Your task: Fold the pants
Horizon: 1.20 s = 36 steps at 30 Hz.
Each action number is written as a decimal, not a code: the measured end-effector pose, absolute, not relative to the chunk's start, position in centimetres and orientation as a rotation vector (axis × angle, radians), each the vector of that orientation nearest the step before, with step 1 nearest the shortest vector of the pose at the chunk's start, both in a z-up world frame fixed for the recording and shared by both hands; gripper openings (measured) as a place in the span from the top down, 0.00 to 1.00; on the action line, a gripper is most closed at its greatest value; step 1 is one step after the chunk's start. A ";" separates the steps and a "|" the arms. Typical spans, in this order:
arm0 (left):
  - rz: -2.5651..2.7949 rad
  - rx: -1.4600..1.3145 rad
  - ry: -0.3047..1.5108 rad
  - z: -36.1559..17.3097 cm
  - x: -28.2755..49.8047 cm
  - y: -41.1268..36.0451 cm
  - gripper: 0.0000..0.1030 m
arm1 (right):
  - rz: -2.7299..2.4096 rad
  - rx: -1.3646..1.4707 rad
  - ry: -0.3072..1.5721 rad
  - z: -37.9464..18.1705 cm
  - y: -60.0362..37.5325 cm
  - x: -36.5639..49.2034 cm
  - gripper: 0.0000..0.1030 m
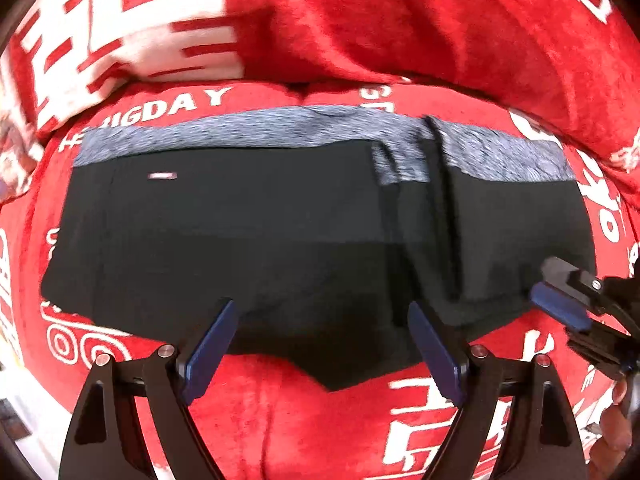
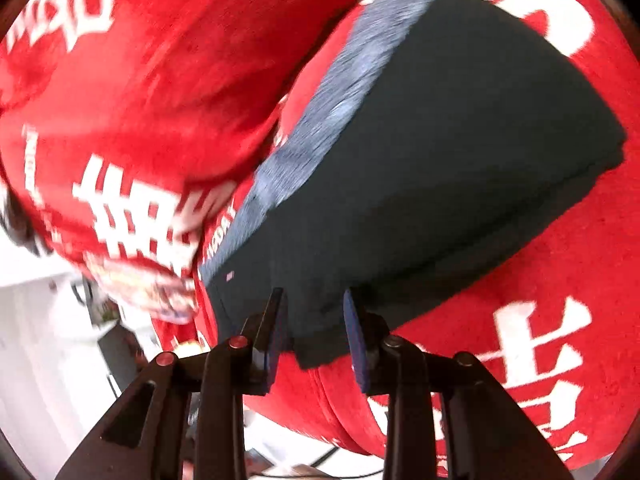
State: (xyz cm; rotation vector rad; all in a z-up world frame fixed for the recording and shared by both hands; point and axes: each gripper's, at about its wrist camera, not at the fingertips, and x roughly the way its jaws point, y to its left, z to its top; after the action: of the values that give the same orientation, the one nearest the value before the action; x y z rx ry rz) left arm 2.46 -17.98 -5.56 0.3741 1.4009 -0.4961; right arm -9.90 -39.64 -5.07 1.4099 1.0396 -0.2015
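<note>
Left tongs (image 1: 322, 344) wide, right tongs (image 2: 314, 334) narrowly apart, empty, above folded pants (image 1: 280, 240) on red blanket (image 1: 400, 20) (white lettering).

the folded pants (image 1: 280, 240) lie flat on a printed blanket (image 1: 280, 420), which spreads under them on every side. in the left wrist view the waistband (image 1: 280, 132) runs along the far edge of the pants, and just behind it a bunched fold of blanket (image 1: 400, 20) rises. the left hand-held gripper (image 1: 320, 344) hangs over the near edge of the pants, its fingers well apart, one to each side of the near hem. the right hand-held gripper (image 1: 560, 296) sits at the right end of the pants, by the near corner. in the right wrist view the right hand-held gripper (image 2: 314, 336) has a corner of the pants (image 2: 440, 160) between its fingers; whether the pads touch it cannot be told.
</note>
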 end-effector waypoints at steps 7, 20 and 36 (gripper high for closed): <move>-0.438 0.410 1.444 -9.0 2.5 -18.6 0.15 | -0.270 1.559 0.990 -7.4 -40.2 -11.4 0.68; -0.391 0.419 1.449 -9.0 3.0 -16.7 0.15 | -0.273 1.515 1.045 -7.3 -38.7 -10.0 0.95; -0.499 0.407 1.296 -3.0 5.5 -24.5 0.15 | -0.349 0.967 1.132 0.0 -47.4 -9.0 0.77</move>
State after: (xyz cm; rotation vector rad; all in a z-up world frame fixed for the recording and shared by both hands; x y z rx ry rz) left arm 5.48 -24.53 -3.02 0.4074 1.2962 -0.4986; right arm -9.03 -47.39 0.01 0.9673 1.1324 -0.3491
